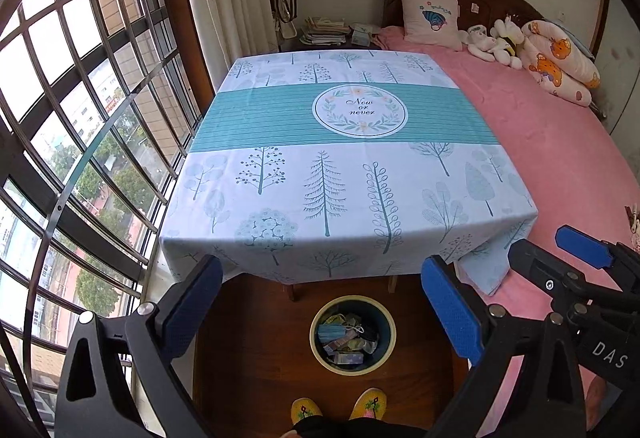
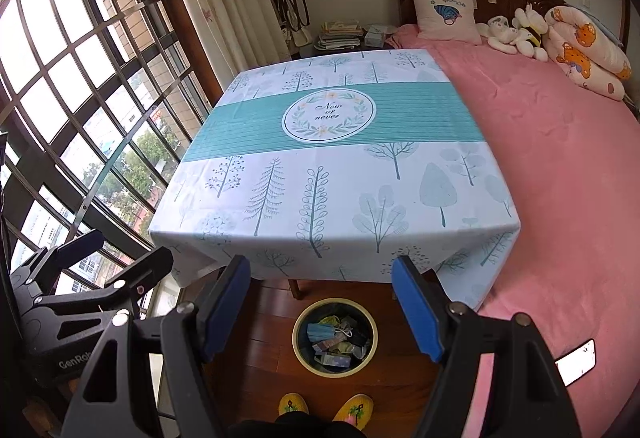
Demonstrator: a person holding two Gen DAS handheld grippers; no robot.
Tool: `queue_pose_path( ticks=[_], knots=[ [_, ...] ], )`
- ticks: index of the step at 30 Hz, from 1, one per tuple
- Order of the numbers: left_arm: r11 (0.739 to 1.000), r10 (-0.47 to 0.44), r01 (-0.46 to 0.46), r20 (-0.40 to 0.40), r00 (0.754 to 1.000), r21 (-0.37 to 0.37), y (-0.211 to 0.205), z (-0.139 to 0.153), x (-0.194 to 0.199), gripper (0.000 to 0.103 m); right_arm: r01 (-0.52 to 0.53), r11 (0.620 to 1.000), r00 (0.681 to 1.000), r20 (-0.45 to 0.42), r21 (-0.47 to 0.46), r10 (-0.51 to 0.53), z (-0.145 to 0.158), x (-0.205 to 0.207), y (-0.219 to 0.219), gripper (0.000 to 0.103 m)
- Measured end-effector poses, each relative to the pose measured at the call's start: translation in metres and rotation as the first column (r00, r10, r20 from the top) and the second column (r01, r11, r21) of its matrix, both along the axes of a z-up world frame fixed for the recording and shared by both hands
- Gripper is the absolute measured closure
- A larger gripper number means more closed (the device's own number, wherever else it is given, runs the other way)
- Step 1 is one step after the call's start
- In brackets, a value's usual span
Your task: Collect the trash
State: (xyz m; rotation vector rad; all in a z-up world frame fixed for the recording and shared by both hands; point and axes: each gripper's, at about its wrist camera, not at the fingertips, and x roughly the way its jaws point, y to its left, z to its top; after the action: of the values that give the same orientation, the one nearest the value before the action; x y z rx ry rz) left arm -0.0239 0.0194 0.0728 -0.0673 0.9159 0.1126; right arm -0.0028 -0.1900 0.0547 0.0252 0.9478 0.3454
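One round bin (image 1: 353, 334) of crumpled trash stands by the cloth-covered square worktop (image 1: 340, 166); left claw (image 1: 320, 310) and right claw (image 2: 322, 312) gape wide, empty.

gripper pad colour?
Blue pads on black fingers, on the right gripper; clearest in the right wrist view.

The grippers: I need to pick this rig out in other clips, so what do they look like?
The left gripper and right gripper share a black plastic frame with triangular cutouts, silver bolts and blue textured pads. White lettering reads DAS on one body and GenRob on the other. The person wears yellow embroidered slippers.
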Motion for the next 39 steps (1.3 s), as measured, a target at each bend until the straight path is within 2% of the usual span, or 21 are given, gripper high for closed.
queue_pose_path(
  ticks=[29, 39],
  knots=[
    [1.0, 0.02, -0.02, -0.007, 1.0, -0.013, 0.003, -0.004, -0.002, 0.004, -0.007, 1.0, 1.0, -0.018, -0.001, 0.007, -0.007, 0.005, 0.003, 0.029],
    [0.999, 0.033, -0.033, -0.008, 0.999, -0.009, -0.001, -0.002, 0.009, 0.004, -0.005, 1.0, 1.0, -0.019, -0.001, 0.005, -0.007, 0.005, 0.004, 0.029]
  ],
)
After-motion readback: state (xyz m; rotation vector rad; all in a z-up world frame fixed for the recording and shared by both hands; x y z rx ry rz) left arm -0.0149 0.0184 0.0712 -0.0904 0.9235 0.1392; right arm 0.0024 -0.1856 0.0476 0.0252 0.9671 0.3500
